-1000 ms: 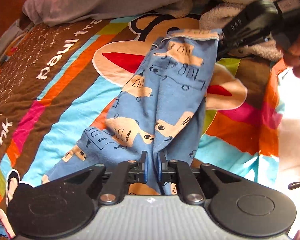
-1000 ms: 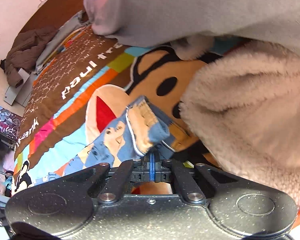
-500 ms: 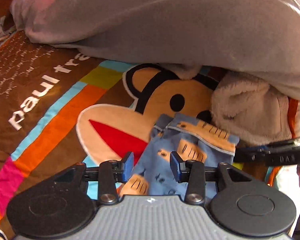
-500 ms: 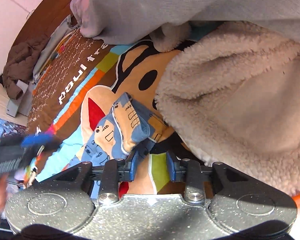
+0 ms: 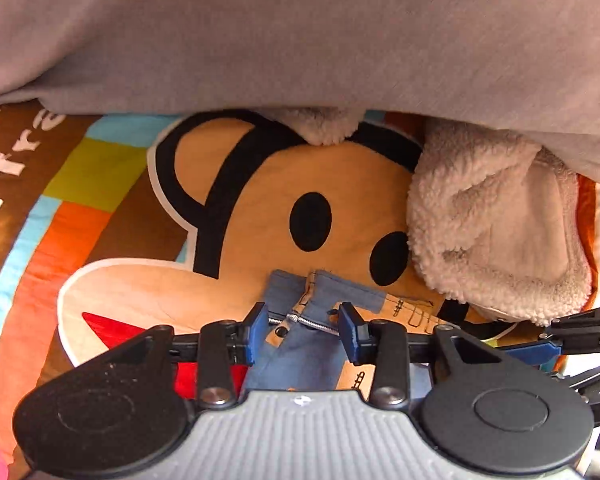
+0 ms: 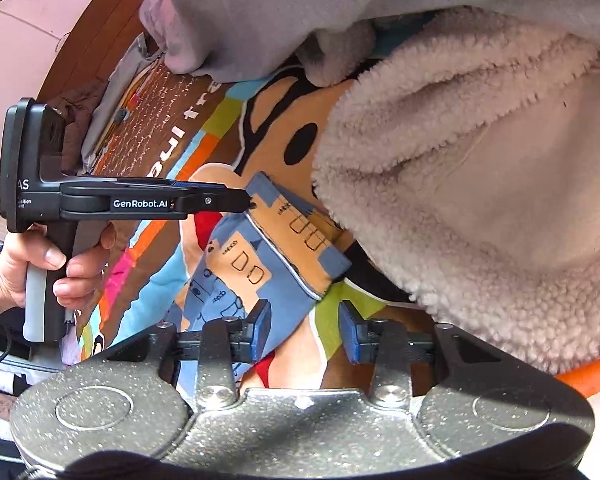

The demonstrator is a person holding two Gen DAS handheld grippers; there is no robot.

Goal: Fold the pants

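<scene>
Fingers apart on the left gripper [image 5: 302,334], blue pads straddling the pants [image 5: 300,354] at the bottom centre of the left wrist view, nothing pinched, cloth and a bit of metal zip sitting loose in the gap. Right gripper [image 6: 302,330] is spread open too, low centre of its own view, one pad just beside the lower edge of the folded bundle, the other over bare bedspread [image 6: 204,148]. Seen from the right wrist, the pants lie mid-frame as a small blue-and-tan printed stack on the cartoon monkey face, hemmed edge toward the upper right. Looks like thin, soft cotton: light, floppy, likely to slump and slide out of its fold if dragged, so the sensible hold is a pinch through all layers at a hemmed corner or along the fold line. Crowding it, though! The fleece garment [image 6: 480,184] bulges in from the right, touching or nearly touching the stack's far edge, and the grey blanket [image 5: 300,32] hangs across the whole top. Any further fold toward the upper right probably snags on that fleece.
</scene>
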